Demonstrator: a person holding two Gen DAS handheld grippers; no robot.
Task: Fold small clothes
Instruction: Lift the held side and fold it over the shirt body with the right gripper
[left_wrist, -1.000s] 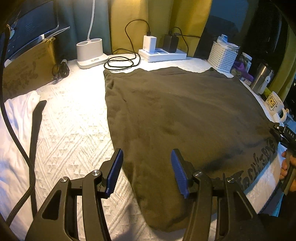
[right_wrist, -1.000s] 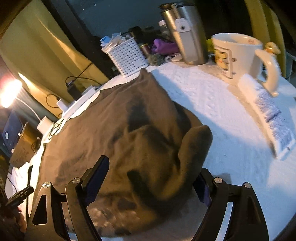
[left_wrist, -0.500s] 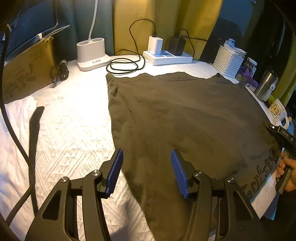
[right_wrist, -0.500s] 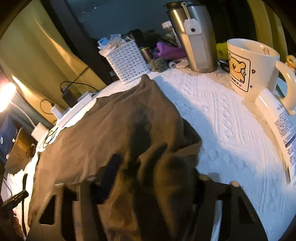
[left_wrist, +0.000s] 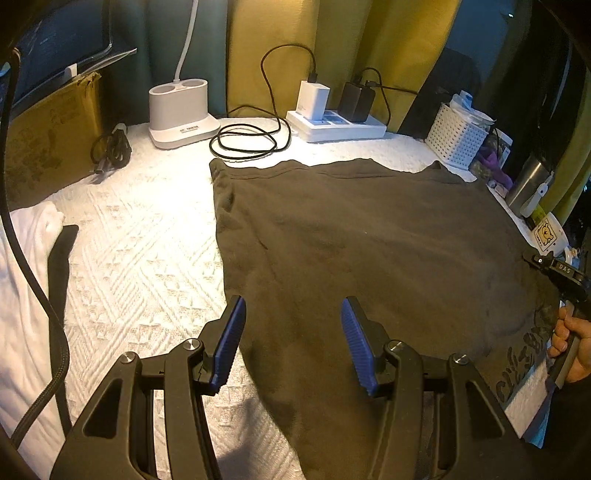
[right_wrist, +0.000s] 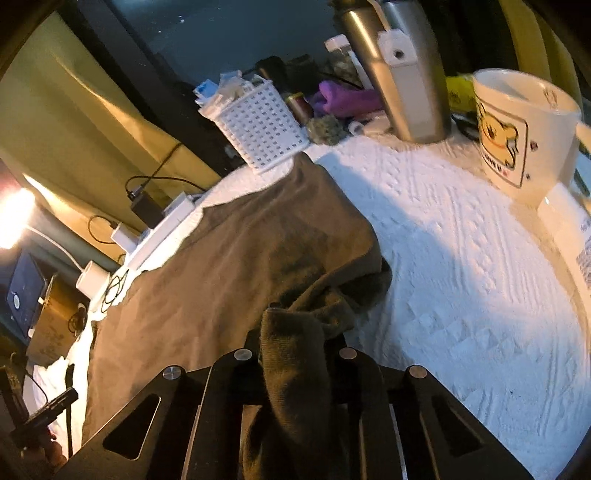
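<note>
Right tool (right_wrist: 295, 354) now clamped on shirt (right_wrist: 229, 266) edge.

A dark olive-brown knit garment (left_wrist: 362, 236) lies spread flat across the white quilted surface (left_wrist: 147, 251), its near right corner (right_wrist: 295, 350) bunched and lifted.

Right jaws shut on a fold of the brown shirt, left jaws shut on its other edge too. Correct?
Not quite. The right gripper is shut on a bunched fold of the brown shirt, as the right wrist view shows. But the left gripper is open: in the left wrist view its jaws stand apart above the shirt's near edge, holding nothing.
</note>
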